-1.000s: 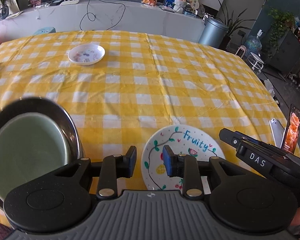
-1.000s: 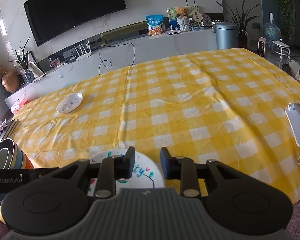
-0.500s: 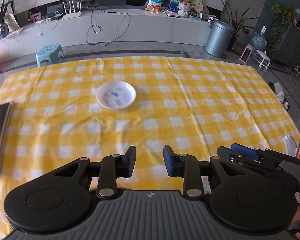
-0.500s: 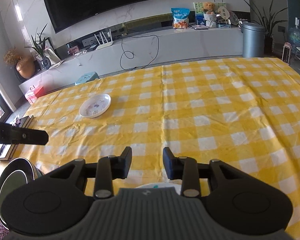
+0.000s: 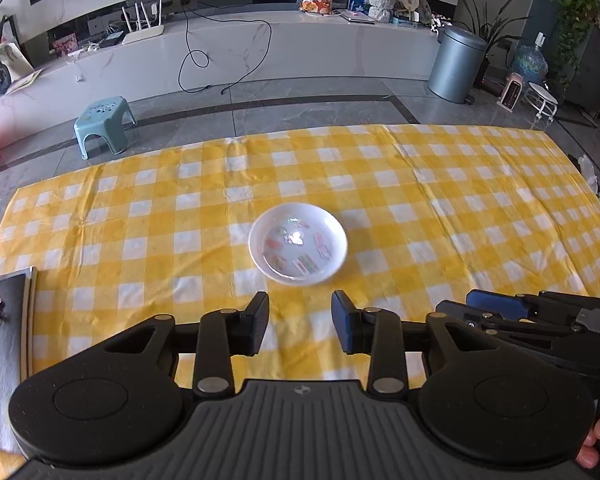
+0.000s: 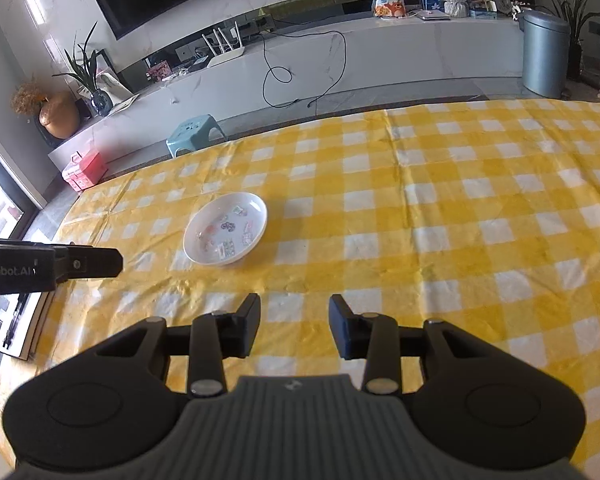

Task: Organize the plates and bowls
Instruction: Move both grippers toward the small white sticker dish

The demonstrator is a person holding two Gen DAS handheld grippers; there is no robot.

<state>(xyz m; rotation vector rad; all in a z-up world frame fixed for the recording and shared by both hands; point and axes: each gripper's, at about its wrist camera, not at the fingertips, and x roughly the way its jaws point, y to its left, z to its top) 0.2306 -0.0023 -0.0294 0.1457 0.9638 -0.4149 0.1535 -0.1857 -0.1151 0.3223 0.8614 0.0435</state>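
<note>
Both grippers hang above a yellow-checked cloth (image 5: pixel 440 200), pointing down and forward. Left gripper (image 5: pixel 300 322): jaws partly apart and just now widening, nothing between them. Right gripper (image 6: pixel 294 326): the same, jaws partly apart, just now widening, empty. Neither touches anything.

1 small white plate (image 5: pixel 298 245) lies flat on the cloth, ahead of the left gripper and close beyond its fingertips. From the right wrist the same plate (image 6: pixel 225 228) sits ahead and to the left, well apart from that gripper. Its inside carries small coloured prints; no food shows in it.

Around the plate the cloth is bare on all sides, wide to the right and toward the far edge. In the left view the right gripper (image 5: pixel 496 306) reaches in at the right, level with the left one, and fingertips of a hand (image 5: pixel 598 440) show at the lower right corner. A dark book (image 5: pixel 8 320) lies at the cloth's left edge.

Beyond the far edge comes grey floor with a blue stool (image 5: pixel 104 126), then a long white counter (image 5: pixel 260 48) and a grey bin (image 5: pixel 456 64).
</note>
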